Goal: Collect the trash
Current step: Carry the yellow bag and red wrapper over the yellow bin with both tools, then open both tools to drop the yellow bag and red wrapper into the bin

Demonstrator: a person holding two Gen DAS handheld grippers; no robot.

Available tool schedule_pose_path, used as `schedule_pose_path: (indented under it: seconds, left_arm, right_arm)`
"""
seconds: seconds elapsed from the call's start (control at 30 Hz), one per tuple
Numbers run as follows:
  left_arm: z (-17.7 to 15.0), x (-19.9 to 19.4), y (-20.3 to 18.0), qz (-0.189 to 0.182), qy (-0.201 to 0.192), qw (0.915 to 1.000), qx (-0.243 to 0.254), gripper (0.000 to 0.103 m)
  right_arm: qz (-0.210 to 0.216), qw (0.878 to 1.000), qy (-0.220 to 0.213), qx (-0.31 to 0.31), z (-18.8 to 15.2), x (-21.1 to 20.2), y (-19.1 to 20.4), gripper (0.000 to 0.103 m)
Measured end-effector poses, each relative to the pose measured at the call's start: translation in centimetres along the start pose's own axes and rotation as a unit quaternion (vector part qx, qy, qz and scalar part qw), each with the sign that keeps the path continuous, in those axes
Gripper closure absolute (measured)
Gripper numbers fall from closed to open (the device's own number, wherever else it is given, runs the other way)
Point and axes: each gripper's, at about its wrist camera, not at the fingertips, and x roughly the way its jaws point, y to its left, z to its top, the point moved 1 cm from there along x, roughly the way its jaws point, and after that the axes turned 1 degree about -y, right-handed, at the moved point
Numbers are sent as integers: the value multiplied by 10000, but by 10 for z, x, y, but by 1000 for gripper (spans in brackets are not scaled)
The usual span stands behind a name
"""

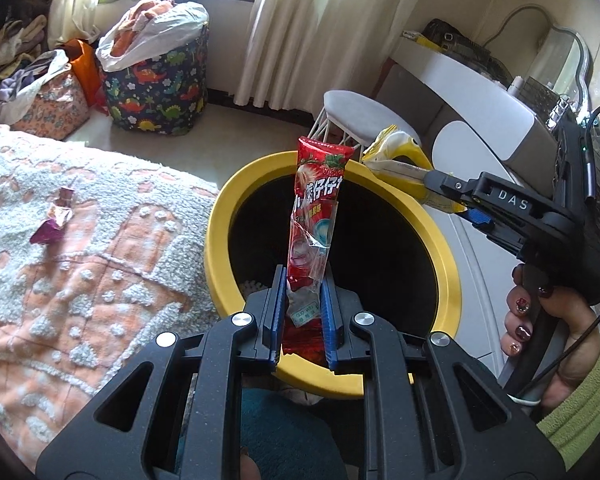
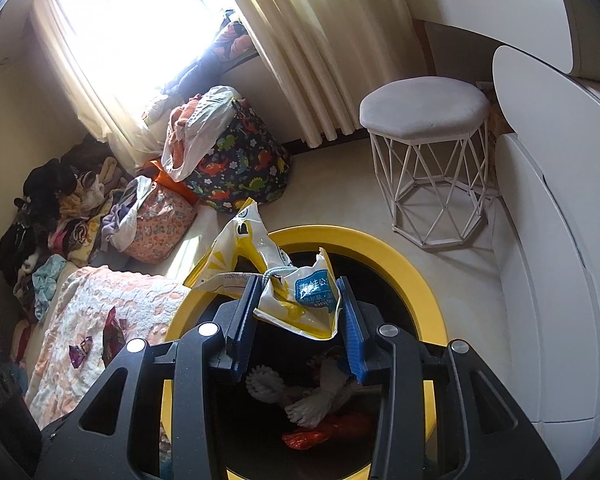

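Wrapper, red, sits pinched in the left gripper over the bin. Right gripper holds a yellow bag there, jaws half-spread.

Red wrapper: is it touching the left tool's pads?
Touching. The left wrist view shows the red wrapper pinched between both blue pads of the left tool.

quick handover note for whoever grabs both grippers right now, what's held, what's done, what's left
Left gripper: shut on the red strawberry wrapper, held over the yellow bin.
Right gripper: holds the yellow-white packet above the bin; its fingers look parted, so the grip is unclear.
Done: some trash already lies in the bin.
Left: drop both pieces, then collect the purple candy wrappers from the blanket.
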Motion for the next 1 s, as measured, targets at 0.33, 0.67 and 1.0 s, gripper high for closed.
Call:
schedule_pose_path:
  seconds: [0.33,0.67,1.0]
  left_arm:
    - [0,29,1,-61,302,9995,-19,92]
    - [0,47,-1,-108,468,9988,4,92]
    - [2,50,-6,-106,465,9989,18,61]
  right_arm:
    - [-67,9998,119,117,-1,7,-10,67]
    - [-66,9998,114,166,-1,7,-13,65]
    - [-13,9996,48,267,1,7,-14,49]
